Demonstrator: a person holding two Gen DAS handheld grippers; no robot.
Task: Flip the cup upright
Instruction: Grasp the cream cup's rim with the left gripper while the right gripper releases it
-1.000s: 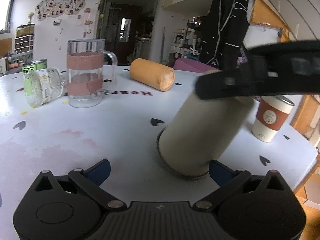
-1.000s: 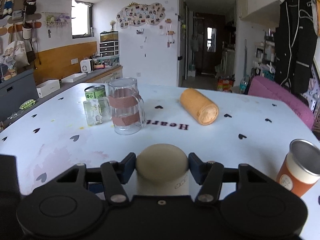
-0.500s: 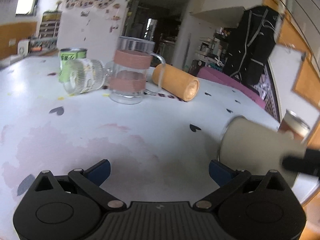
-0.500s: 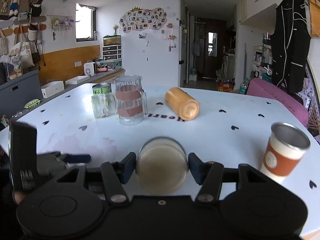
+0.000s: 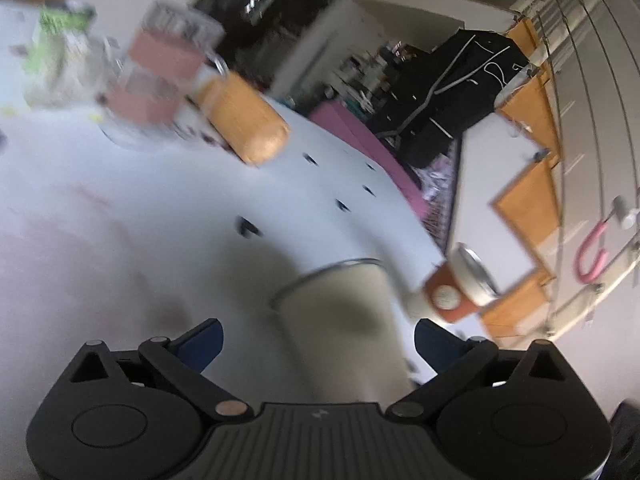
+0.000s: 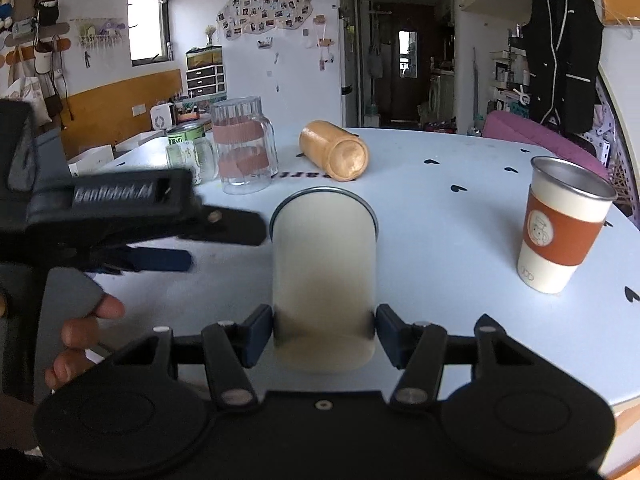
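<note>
Beige and metal-rimmed, the cup [image 6: 324,280] sits low in the frame's centre, rim up, pinched low on its sides by the right gripper [image 6: 325,330], likely so the mouth stays clear; at left, the left gripper [image 6: 200,236] hangs spread beside it, touching nothing; farther back, across the table [image 6: 440,216], an orange-sleeved cup [image 6: 560,228] stands at right.

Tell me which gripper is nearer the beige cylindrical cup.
Right. The right gripper is shut on the beige cylindrical cup, pads on both sides. The left gripper is open beside it, apparently not touching.
</note>
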